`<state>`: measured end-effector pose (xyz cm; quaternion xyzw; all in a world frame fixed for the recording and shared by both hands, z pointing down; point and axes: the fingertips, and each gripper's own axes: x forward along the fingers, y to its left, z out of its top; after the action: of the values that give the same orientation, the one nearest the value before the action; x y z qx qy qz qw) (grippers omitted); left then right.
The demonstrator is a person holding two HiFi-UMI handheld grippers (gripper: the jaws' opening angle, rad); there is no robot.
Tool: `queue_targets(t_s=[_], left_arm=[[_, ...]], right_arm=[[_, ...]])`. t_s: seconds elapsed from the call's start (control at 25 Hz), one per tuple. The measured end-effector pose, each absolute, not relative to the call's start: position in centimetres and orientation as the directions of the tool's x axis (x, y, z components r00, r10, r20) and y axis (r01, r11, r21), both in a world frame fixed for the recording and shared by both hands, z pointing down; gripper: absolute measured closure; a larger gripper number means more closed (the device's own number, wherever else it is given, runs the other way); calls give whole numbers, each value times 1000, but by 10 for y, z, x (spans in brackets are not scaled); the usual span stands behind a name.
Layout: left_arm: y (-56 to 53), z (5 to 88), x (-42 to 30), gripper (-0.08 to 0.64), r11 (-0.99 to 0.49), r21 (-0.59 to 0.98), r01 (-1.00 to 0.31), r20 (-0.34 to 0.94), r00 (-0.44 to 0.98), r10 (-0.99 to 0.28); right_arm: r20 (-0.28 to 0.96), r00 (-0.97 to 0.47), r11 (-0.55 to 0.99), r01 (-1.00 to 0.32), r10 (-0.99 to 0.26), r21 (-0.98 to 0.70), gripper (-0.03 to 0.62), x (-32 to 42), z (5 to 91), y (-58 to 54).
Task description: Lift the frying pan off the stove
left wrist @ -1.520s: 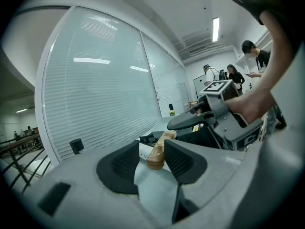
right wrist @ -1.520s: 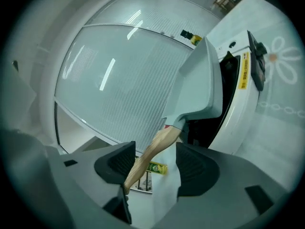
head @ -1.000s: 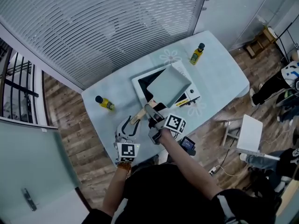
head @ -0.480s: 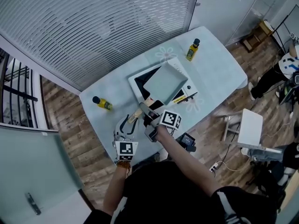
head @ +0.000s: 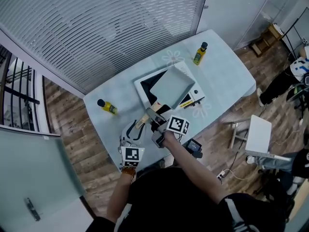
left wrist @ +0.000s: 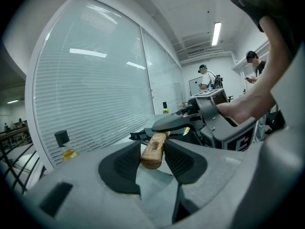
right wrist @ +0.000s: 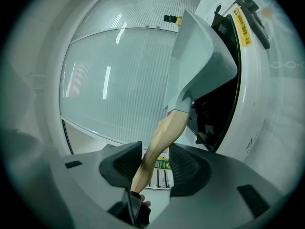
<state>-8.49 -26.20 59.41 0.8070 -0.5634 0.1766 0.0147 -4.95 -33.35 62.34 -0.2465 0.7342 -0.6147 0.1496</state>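
Wood, pale and grained, stands between both sets of jaws: it is the handle of the grey frying pan. The right claw takes it partway along, and its jaws have just been closing on it. They are not home yet. The handle lies against one pad, while a gap shows on the other side, so this claw is narrowed around the wood rather than clamped. The left claw sits nearer the person at the handle's butt end, and there both pads appear to press the wood.

Nothing else has shifted. The pan rests on the black top of the white stove in the middle of the desk, as it did a second ago, with its far edge tipped up. One yellow bottle stands far right of it and another near left, both well apart from it.

So the grasp looks almost made and the lift has not begun. Once the right claw bites, I judge that both claws can raise the pan together.
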Motion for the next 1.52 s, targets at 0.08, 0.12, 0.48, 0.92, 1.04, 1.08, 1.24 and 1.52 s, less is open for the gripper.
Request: queue_targets(t_s=[0.08,0.12,0.48,0.92,1.04,1.08,1.24,1.52], left_arm=[[-260,594,-83,397,-372,-169,-913,301,311,-901],[-259,593,-82,400,-376,-168,-911,301,316,-900],[-252,584,-71,417,-408,-182,-895,282,350,-893],[-247,579,-67,423,-414,-193,-889,271,358,-894],[-247,578,-69,423,-409,-198,-891,273,350,-896],[-247,578,-68,423,-409,-200,-891,275,349,-896],[-248,579,-67,423,-409,-211,-888,287,344,-894],[-247,583,-67,422,-410,-204,-889,295,343,-892]], right_arm=[[83,-840,132,-180,-536,-975,437,-49,623,-332],[82,-843,136,-180,-531,-974,437,-48,622,-332],[48,-850,170,-160,-524,-972,437,-45,613,-331],[20,-847,172,-131,-531,-976,437,-46,610,-330],[6,-848,174,-116,-531,-978,439,-48,609,-330],[2,-848,177,-113,-531,-978,439,-47,609,-330],[-16,-849,191,-101,-528,-976,439,-46,607,-331],[-23,-848,184,-88,-529,-979,440,-46,610,-329]])
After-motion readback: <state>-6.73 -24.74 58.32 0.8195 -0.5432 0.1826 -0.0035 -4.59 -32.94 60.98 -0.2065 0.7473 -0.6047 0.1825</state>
